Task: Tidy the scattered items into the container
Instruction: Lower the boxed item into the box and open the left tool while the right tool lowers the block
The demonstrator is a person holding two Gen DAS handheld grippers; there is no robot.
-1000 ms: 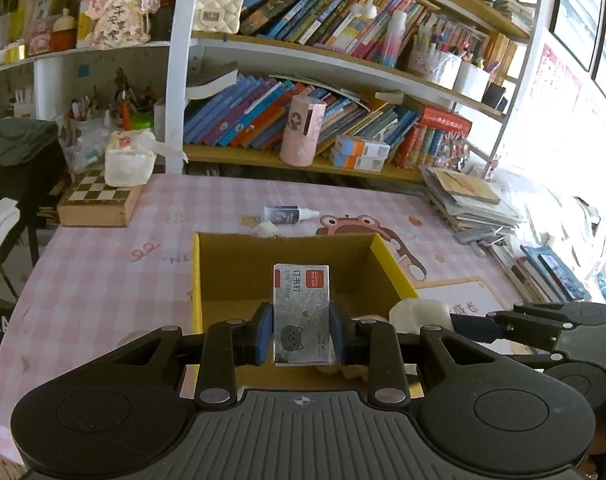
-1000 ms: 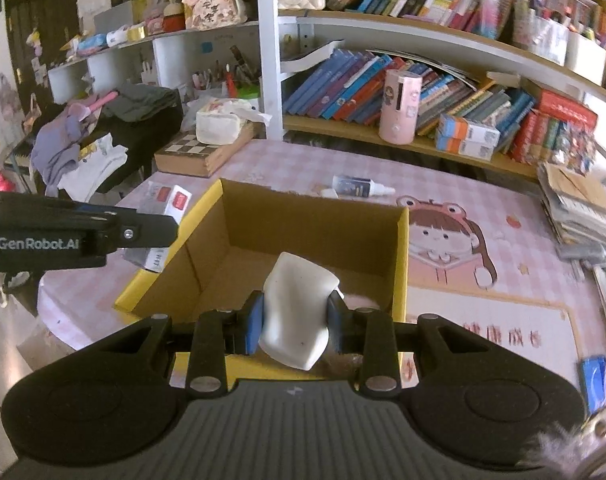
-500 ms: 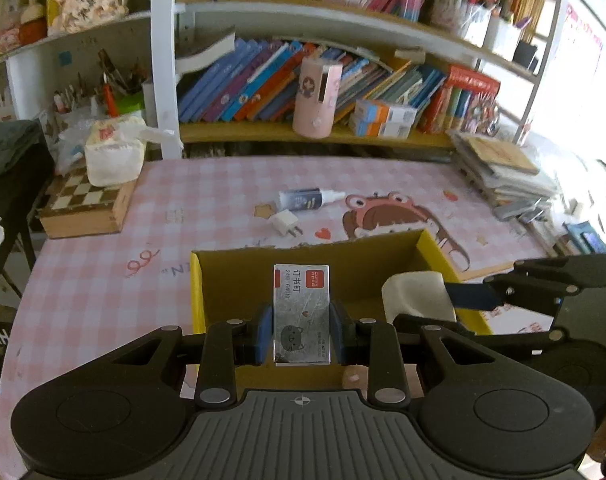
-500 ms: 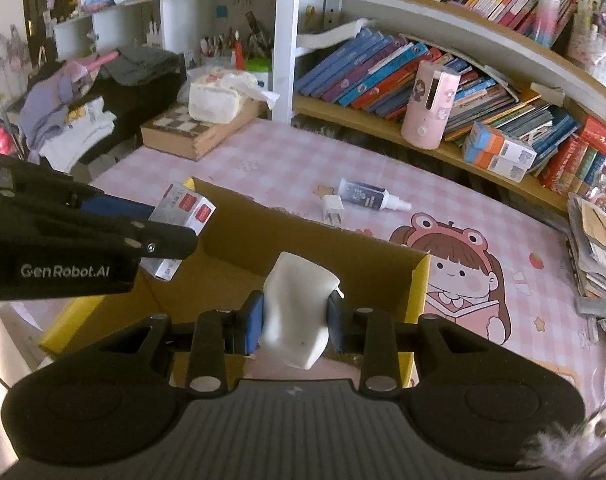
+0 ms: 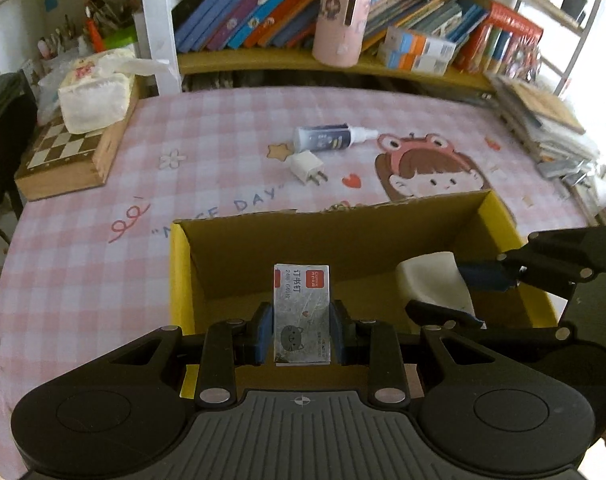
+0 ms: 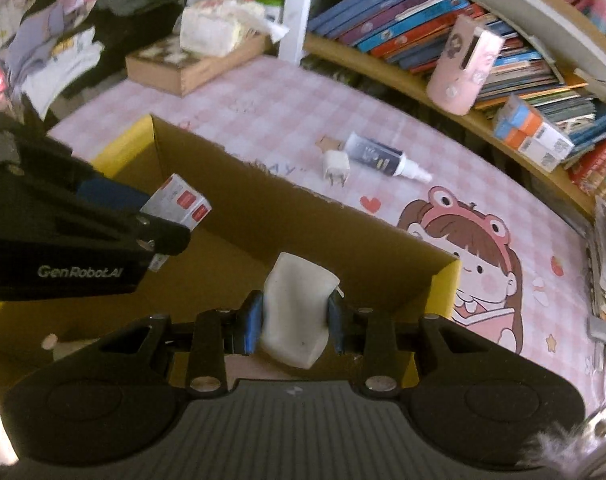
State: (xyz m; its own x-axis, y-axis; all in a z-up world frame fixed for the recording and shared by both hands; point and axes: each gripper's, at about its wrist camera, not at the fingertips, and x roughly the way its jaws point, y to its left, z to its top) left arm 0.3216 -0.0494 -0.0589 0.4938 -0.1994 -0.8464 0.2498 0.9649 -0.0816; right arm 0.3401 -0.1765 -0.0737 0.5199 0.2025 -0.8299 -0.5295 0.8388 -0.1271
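Over the cardboard box [image 5: 343, 240], the left gripper [image 5: 301, 330] clamps a staple box [image 5: 301, 312] in its jaws; the right gripper [image 6: 293, 320] grips a white lump [image 6: 295, 304] (charger [image 5: 306, 166] and bottle [image 5: 327, 139] lie mid-tabletop).

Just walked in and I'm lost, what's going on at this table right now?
A person is tidying with two handheld tongs. The left tongs grip a small staple box and the right tongs grip a white squashy item, both held over the open cardboard box, not yet released. A white charger plug and a small bottle lie on the pink checked tablecloth beyond it.
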